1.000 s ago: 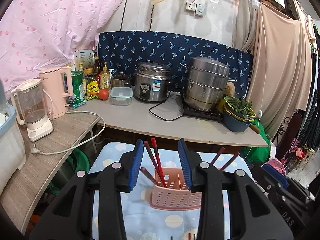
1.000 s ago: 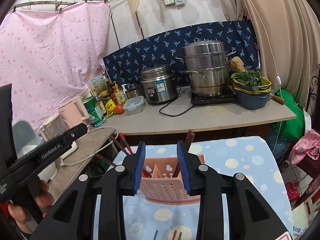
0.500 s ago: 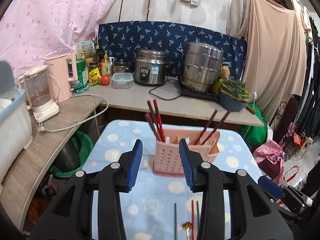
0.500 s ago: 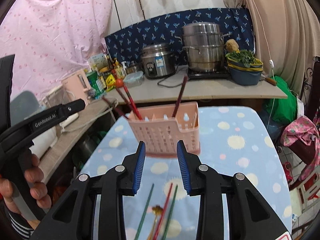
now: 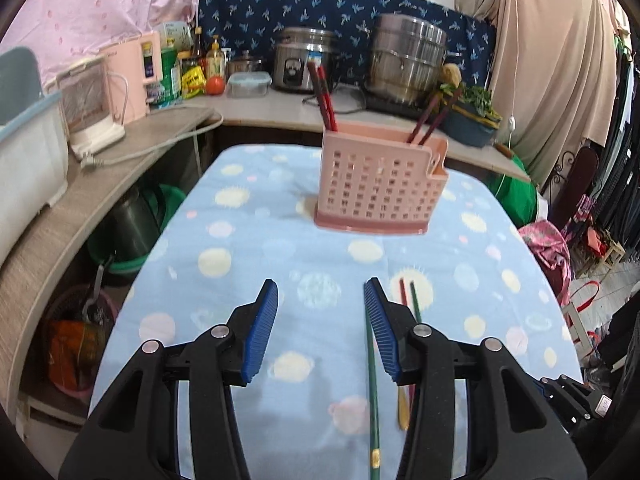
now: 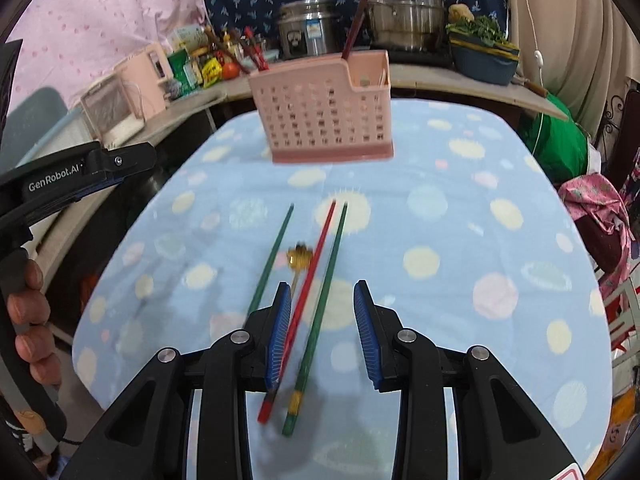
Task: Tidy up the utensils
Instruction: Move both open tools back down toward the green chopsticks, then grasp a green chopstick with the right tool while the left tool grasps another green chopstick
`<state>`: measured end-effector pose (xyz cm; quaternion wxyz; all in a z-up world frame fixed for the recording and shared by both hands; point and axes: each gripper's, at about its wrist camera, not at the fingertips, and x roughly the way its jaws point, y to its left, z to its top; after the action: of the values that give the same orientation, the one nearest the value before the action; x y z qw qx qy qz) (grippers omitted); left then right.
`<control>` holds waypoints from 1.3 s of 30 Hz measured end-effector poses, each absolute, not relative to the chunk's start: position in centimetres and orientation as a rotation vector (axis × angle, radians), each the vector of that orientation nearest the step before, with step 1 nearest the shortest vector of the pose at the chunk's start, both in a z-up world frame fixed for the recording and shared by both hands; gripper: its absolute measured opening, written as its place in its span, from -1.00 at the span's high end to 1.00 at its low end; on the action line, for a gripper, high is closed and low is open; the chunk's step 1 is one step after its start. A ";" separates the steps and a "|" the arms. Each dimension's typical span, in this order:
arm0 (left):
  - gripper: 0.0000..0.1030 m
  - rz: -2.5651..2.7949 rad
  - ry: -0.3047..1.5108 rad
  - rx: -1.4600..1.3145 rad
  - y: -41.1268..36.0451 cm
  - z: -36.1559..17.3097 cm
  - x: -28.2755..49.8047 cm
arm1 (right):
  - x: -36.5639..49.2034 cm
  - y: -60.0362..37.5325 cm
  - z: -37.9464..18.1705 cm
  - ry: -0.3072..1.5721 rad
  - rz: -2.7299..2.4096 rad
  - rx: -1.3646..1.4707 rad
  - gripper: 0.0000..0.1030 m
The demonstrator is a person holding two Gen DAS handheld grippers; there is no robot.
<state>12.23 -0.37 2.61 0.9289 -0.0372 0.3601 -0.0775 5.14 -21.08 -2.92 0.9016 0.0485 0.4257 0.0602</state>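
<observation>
L gripper (image 5: 320, 320) over the blue spotted surface (image 5: 240, 240), fingers spread & just been opening, nothing between; a green chopstick (image 5: 373, 392) lies right beside its R finger; R gripper (image 6: 322, 328) fingers apart, not pinching; red chopstick (image 6: 310, 280) & 2nd green chopstick (image 6: 320, 312) lie on the cloth in its gap, gold spoon (image 6: 299, 258) just ahead; pink holder (image 6: 324, 108) w/ upright chopsticks stands further back.

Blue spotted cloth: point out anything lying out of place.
Two green chopsticks, a red chopstick and a small gold spoon lie loose on the cloth, instead of standing in the pink holder like the other chopsticks.
</observation>
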 end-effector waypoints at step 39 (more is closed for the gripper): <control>-0.11 -0.253 0.956 0.011 -2.9 -6.3 5.7 | 2.2 -19.9 -8.9 1.020 0.115 0.100 0.85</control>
<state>5.75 -2.91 -6.30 0.8802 0.0054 0.4589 -0.1212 2.21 -19.89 -8.87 0.8700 0.0480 0.4876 0.0547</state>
